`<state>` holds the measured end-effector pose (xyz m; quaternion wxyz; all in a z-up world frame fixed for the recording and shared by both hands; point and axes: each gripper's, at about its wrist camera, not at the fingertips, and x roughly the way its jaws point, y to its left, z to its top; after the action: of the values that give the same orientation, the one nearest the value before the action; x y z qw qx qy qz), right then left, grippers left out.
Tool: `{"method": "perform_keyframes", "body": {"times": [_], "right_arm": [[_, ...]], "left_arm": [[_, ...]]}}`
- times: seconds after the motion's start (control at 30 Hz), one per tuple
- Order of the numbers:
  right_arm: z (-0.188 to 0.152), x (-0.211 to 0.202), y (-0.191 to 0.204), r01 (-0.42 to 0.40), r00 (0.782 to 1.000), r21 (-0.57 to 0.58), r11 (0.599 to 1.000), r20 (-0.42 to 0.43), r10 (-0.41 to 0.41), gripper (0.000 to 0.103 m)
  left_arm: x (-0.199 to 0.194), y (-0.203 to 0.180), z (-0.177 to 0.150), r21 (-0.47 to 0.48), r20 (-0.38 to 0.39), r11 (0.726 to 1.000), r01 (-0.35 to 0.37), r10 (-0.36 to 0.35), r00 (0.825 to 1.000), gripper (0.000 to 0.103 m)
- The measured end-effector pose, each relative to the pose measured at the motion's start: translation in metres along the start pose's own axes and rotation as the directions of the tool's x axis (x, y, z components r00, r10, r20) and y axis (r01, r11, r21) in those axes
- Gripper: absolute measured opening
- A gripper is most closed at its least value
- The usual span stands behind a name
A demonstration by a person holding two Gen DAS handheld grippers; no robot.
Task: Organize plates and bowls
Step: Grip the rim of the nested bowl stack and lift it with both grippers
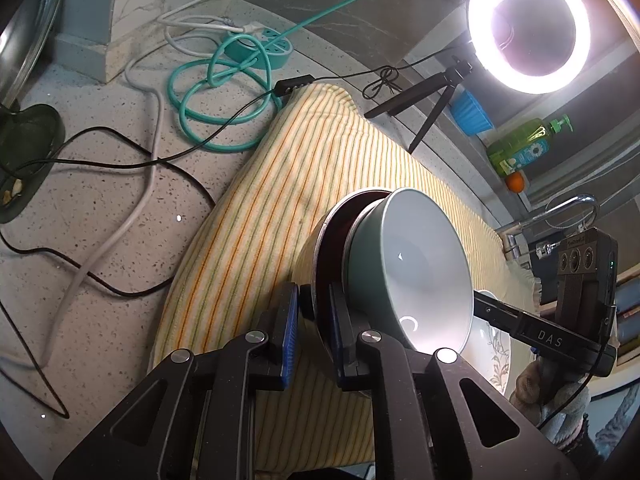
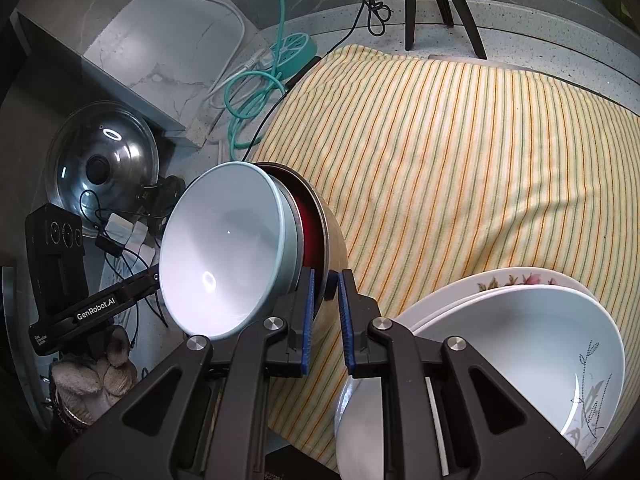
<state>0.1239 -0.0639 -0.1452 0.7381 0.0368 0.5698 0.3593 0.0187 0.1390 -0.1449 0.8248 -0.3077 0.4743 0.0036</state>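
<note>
Bowls (image 1: 420,264), nested and tilted over the striped cloth (image 1: 280,184), have their rim pinched by both the left hand-held gripper (image 1: 314,320) and right hand-held gripper (image 2: 325,304); only the right view shows white plates (image 2: 520,320) beside them.

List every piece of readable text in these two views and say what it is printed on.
"GenRobot.AI": on the left gripper's black bar, in the right wrist view.
"DAS": on the right gripper's black bar, in the left wrist view.
Small white print at that left bar's end: too small to read.
Green soap bottle's label: blurred, unreadable.
</note>
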Motion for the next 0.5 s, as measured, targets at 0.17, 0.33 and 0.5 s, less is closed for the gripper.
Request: {"method": "perform_keyframes", "body": {"times": [0.17, 0.33, 0.5], "right_arm": [[0.002, -0.008, 0.002, -0.003, 1.000, -0.005, 1.000, 0.018, 0.003, 0.014], [0.002, -0.017, 0.000, -0.006, 1.000, -0.005, 1.000, 0.030, 0.006, 0.014], [0.002, -0.033, -0.003, -0.015, 0.998, -0.002, 1.000, 0.053, 0.015, 0.014]], "left_arm": [[-0.003, -0.003, 0.000, -0.002, 0.006, 1.000, 0.005, -0.005, 1.000, 0.011], [-0.008, -0.011, 0.002, 0.011, 0.016, 1.000, 0.008, -0.009, 1.000, 0.011], [-0.015, -0.022, 0.001, 0.031, 0.028, 0.999, 0.021, -0.021, 0.999, 0.011]]}}
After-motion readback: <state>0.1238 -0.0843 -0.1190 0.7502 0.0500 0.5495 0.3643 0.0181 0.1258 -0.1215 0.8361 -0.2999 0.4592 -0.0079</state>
